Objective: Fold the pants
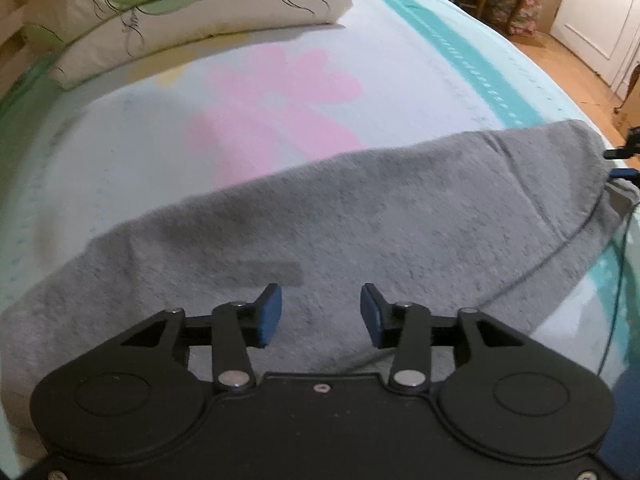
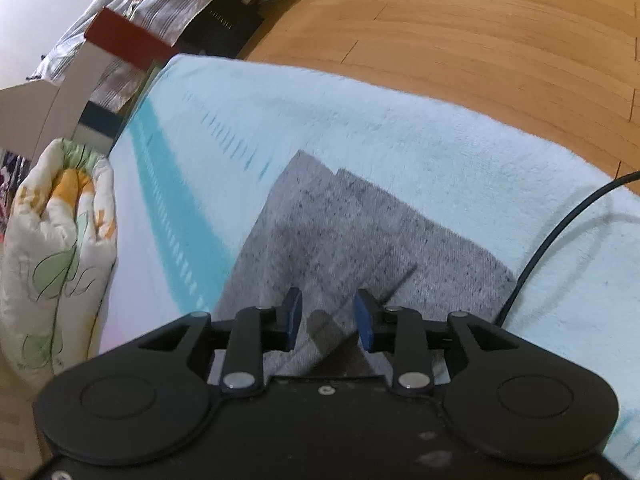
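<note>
Grey pants (image 1: 400, 208) lie flat across the bed in the left wrist view, stretching from the lower left to the right edge. My left gripper (image 1: 321, 300) hovers just over the cloth near its front edge, open, with nothing between the blue pads. In the right wrist view the stacked leg ends of the pants (image 2: 360, 224) lie near the bed's edge. My right gripper (image 2: 328, 304) stands over them, jaws apart, and only its shadow falls on the fabric between the pads.
A pale blue bedsheet (image 1: 280, 92) with a pink flower and a teal stripe covers the bed. Folded floral quilts (image 1: 160, 12) are stacked at the far left. A black cable (image 2: 560, 220) trails over the sheet. Wooden floor (image 2: 480, 20) lies beyond the bed's edge.
</note>
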Demonstrator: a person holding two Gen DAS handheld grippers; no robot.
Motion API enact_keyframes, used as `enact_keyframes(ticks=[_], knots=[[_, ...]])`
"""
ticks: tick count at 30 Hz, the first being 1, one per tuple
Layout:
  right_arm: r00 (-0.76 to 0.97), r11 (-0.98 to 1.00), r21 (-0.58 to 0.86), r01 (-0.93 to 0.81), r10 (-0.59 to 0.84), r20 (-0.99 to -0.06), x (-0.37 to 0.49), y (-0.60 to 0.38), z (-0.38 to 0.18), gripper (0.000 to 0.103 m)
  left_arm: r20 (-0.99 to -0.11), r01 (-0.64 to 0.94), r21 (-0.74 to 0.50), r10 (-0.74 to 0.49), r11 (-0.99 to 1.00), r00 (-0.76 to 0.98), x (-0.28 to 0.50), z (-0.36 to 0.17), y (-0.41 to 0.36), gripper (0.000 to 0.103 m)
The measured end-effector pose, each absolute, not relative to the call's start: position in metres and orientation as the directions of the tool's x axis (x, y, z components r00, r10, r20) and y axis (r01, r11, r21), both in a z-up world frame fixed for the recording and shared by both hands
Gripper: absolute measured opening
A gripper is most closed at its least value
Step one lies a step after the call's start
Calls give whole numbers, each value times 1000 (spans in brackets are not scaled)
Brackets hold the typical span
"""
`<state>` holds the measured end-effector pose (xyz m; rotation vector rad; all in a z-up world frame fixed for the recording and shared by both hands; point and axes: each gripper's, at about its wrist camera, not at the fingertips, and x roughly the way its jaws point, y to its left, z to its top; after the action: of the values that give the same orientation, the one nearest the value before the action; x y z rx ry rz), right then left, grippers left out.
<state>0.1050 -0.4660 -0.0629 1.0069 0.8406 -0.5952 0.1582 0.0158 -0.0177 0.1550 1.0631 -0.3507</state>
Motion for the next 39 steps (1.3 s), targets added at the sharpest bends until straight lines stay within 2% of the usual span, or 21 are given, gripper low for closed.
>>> enact_keyframes(ticks=[3, 7, 10, 14, 17, 22, 24, 25, 28, 29, 31, 32, 33, 34, 36, 37, 39], knots=[[545, 473, 455, 755, -66, -836, 106, -459, -59, 21, -880, 289, -192, -294, 938, 372, 154, -24, 20, 54], [536, 523, 425, 739, -74, -841, 101, -448, -56, 22, -886, 96, -346, -358, 933, 295, 149, -41, 27, 58], [526, 547, 417, 725, -51, -849, 96, -446, -57, 30, -902, 22, -324, -316, 946, 294, 141, -52, 22, 59], [512, 605, 380, 700, -53, -858, 95, -441, -57, 31, -921, 49, -254, -257, 966, 294, 139, -64, 4, 61], [516, 623, 376, 686, -53, -855, 97, -437, -57, 36, -921, 21, -289, -283, 957, 268, 149, -77, -3, 61], [532, 598, 412, 688, -28, -846, 101, -443, -61, 37, -919, -69, -331, -305, 941, 250, 165, -95, -6, 63], [539, 573, 434, 695, -16, -842, 97, -446, -61, 38, -901, -123, -385, -343, 915, 265, 165, -98, 0, 71], [543, 564, 444, 697, -9, -840, 96, -447, -62, 38, -894, -141, -402, -355, 905, 272, 166, -98, 2, 72], [552, 550, 459, 698, -6, -834, 96, -449, -64, 38, -892, -166, -407, -351, 898, 284, 171, -99, 1, 70], [558, 542, 466, 699, -6, -830, 97, -450, -65, 38, -890, -162, -403, -345, 901, 299, 172, -98, 0, 66], [563, 520, 479, 707, -4, -826, 97, -453, -67, 39, -896, -154, -371, -309, 916, 321, 174, -96, -2, 44], [565, 507, 486, 712, -3, -825, 99, -454, -69, 39, -899, -149, -354, -292, 923, 325, 177, -95, -3, 17], [569, 496, 494, 714, 0, -822, 100, -456, -71, 39, -896, -139, -358, -298, 923, 328, 179, -96, -3, 5], [575, 490, 501, 713, -1, -818, 100, -456, -72, 39, -893, -132, -367, -309, 921, 326, 181, -97, -3, 5], [592, 478, 515, 712, -13, -806, 101, -457, -73, 28, -893, -122, -362, -306, 924, 330, 181, -96, -2, 1], [603, 479, 524, 704, -14, -797, 100, -458, -73, 5, -891, -107, -357, -303, 928, 339, 179, -93, -3, 1], [614, 488, 529, 694, -18, -789, 99, -459, -71, 5, -888, -66, -333, -289, 941, 359, 174, -84, -7, 1]])
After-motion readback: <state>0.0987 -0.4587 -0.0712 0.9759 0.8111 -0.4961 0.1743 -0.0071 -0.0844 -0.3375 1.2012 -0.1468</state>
